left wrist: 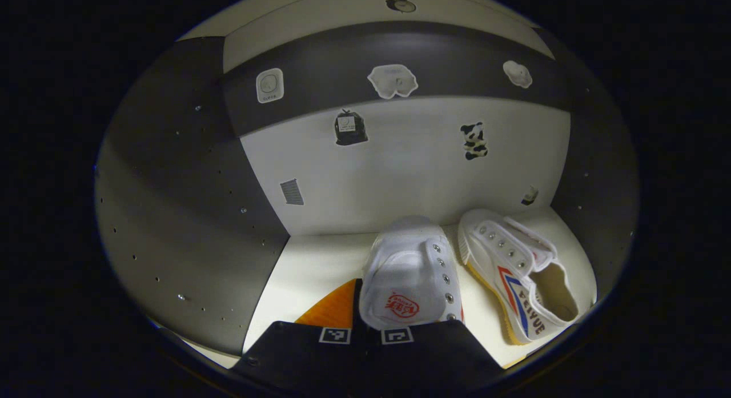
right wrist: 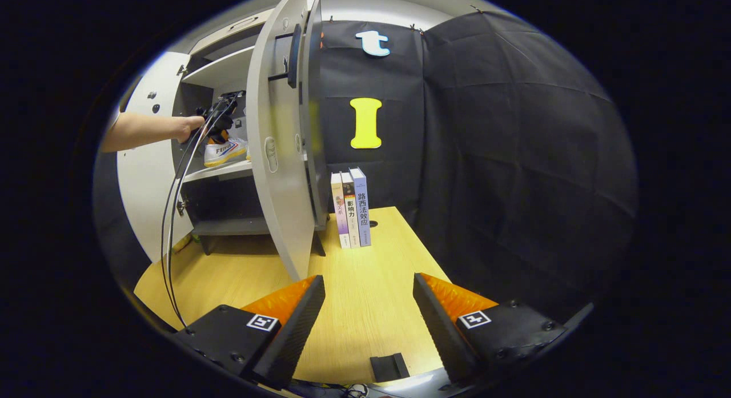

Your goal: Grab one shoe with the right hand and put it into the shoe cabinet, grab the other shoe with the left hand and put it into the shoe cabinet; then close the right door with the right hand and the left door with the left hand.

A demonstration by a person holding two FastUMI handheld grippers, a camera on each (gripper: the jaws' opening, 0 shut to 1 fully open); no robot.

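Inside the shoe cabinet, on its pale shelf, the left tool sat low at the front with a white shoe between its fingers, the heel end nearest the camera; whether both fingers pressed on that shoe could not be told, since one was largely hidden behind it. Just beside this shoe, toward the cabinet's side wall, lay the second shoe, white with red and blue stripes, resting on the shelf and apart from the tool. The cabinet's back panel carried several stickers, and a dark band ran across above it.

From the right gripper view, a hand reached into the cabinet at the shelf where a shoe stood, with black cables trailing down from it. The right door stood wide open, its edge jutting out over the wooden surface. Three books stood upright on the surface just beside the door's foot, against the black cloth wall. The right tool hung over the surface with its fingers spread wide and nothing between them, well apart from the door, with bare wood ahead of it.
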